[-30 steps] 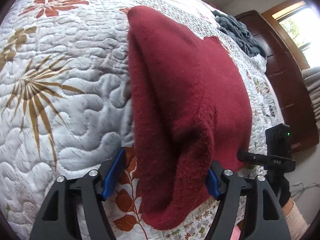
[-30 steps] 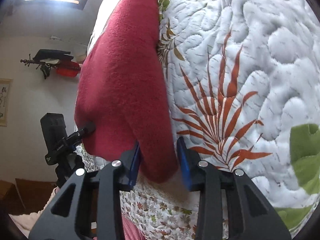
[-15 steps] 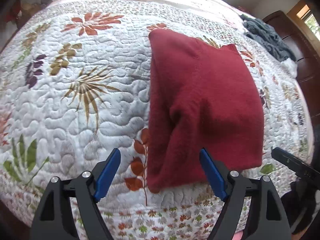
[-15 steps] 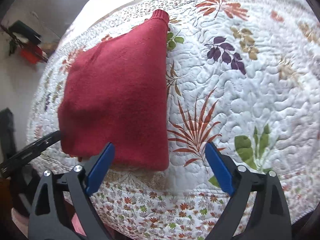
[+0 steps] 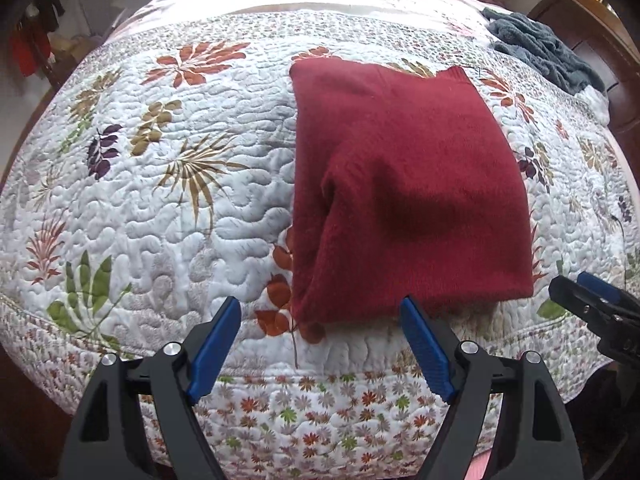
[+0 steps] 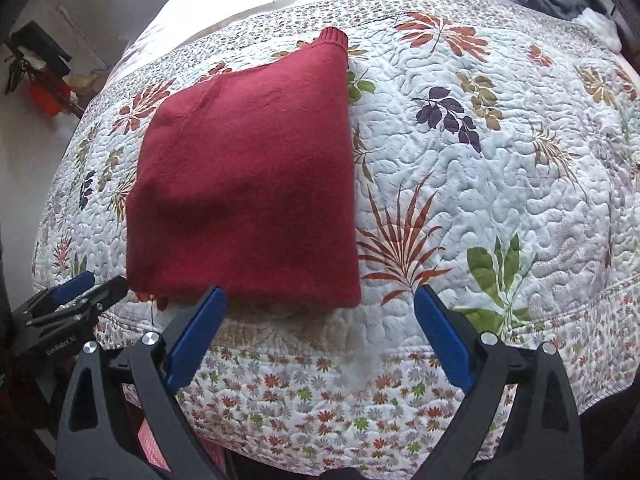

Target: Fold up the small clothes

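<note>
Two grippers are mine, one in each hand, and both hang with their blue-padded fingers spread wide, pinching nothing. My left gripper (image 5: 320, 320) sits just off the near edge of the bed, its fingers (image 5: 214, 344) framing the near left corner of the folded dark red knitted sweater (image 5: 400, 184) without touching it. My right gripper (image 6: 320, 312) hangs beside it at the same edge, its left finger (image 6: 196, 336) just below the sweater's near hem and its right one over bare quilt.

The sweater (image 6: 248, 176) lies flat as a rough square on the white quilted bedspread printed with rust, green and purple leaves (image 5: 160, 208), close to the near edge. A thick fold runs down its left side in the left wrist view, and a ribbed cuff or hem pokes out at its far right corner in the right wrist view. The bedspread (image 6: 500, 160) has a border of small flowers that drapes over the mattress edge below my fingers.

Each camera catches the tip of the other gripper at the side of its frame: the right one (image 5: 592, 304) and the left one (image 6: 72, 300), both near the bed's edge. A crumpled grey-blue fleece cloth (image 5: 540, 48) lies at the far right corner of the bed, well apart from the sweater, next to a dark wooden headboard (image 5: 600, 52).
</note>
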